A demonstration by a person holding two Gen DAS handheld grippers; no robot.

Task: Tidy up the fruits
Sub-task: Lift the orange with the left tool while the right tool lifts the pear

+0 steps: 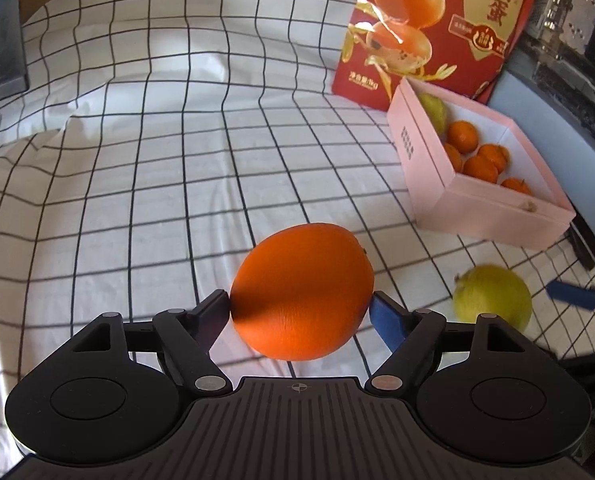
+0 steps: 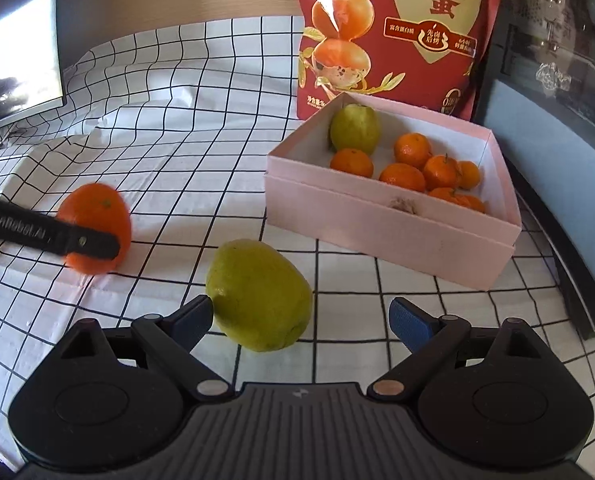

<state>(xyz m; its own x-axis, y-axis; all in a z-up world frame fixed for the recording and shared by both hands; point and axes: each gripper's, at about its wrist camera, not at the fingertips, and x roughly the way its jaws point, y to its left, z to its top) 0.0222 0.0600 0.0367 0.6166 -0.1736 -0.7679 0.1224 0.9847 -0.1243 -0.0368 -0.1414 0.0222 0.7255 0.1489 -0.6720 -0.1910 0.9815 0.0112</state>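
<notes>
My left gripper (image 1: 301, 304) is shut on a large orange (image 1: 303, 292), both pads touching its sides; the orange also shows in the right wrist view (image 2: 97, 216) behind the left finger. A yellow-green pear (image 2: 259, 294) lies on the checked cloth between the open fingers of my right gripper (image 2: 303, 316); the left pad touches it, the right pad stands apart. The pear also shows in the left wrist view (image 1: 491, 294). A pink box (image 2: 389, 232) holds several small mandarins (image 2: 401, 176) and another pear (image 2: 355, 128).
A red snack bag (image 2: 397, 32) stands behind the box. The checked cloth (image 1: 157, 180) covers the table, wrinkled at the left. A dark screen (image 2: 17, 60) sits far left, a dark framed panel (image 2: 557, 168) on the right.
</notes>
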